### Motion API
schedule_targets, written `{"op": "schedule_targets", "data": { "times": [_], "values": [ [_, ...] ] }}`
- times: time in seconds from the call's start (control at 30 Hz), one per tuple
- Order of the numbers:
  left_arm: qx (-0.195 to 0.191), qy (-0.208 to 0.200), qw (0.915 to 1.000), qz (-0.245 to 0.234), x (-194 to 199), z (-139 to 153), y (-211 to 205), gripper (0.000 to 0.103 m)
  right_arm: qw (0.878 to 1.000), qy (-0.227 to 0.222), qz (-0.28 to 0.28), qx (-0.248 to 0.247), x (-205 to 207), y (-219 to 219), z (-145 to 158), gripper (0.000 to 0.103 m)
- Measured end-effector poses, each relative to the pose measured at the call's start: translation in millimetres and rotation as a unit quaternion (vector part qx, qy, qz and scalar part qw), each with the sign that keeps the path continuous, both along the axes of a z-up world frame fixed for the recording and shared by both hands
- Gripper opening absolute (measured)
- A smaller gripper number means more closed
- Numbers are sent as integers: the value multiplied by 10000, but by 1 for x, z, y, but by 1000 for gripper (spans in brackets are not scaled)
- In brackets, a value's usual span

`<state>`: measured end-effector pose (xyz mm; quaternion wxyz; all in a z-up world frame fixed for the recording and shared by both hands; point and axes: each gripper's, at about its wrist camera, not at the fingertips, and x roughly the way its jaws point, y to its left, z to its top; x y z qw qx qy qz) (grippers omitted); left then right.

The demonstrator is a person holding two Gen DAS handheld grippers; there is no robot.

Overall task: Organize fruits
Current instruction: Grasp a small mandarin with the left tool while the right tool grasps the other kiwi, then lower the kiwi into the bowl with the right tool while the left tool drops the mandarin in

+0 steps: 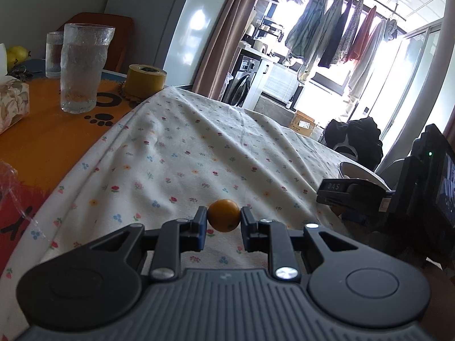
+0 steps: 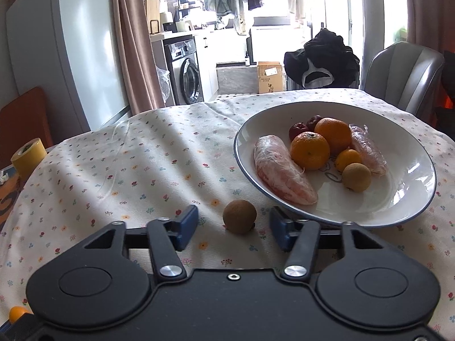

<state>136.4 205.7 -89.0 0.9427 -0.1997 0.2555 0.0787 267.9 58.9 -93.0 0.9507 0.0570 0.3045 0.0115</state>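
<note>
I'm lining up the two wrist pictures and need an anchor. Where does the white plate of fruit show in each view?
Left wrist: only an edge of the white plate shows, far right, behind the right hand-held gripper.
Right wrist: the plate fills the right-centre, on the floral tablecloth.
Shared landmark: the yellow tape roll at the table's left.

1. A tall textured clear drinking glass (image 1: 85, 68) is seen on an orange paw-print mat (image 1: 51, 139), with a shorter ribbed glass (image 1: 54, 55) behind it.
2. A yellow roll of tape (image 1: 145, 81) is placed near the mat's far edge.
3. A floral tissue box (image 1: 12, 103) is partly shown at the left.
4. A silver front-loading washing machine (image 2: 184, 72) and a brown cardboard box (image 2: 270, 76) are visible beyond the table.
</note>
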Motion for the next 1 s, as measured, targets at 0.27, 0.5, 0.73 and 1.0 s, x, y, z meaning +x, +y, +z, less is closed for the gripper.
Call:
{"op": "schedule_targets", "data": {
  "times": [0.27, 0.5, 0.73, 1.0],
  "values": [
    [20, 15, 10000, 77, -1, 2, -3, 23, 9989, 57, 308, 357, -4, -15, 2, 25],
    [59, 8, 9999, 141, 3, 7, -11, 23, 9959, 180, 697, 549, -18, -26, 6, 25],
    [174, -23, 9998, 136, 6, 16, -28, 23, 9916, 190, 1117, 629, -34, -38, 10, 25],
    [369, -42, 9993, 104, 13, 28, -55, 23, 9882, 154, 1271, 844, -44, -57, 17, 25]
  ]
}}
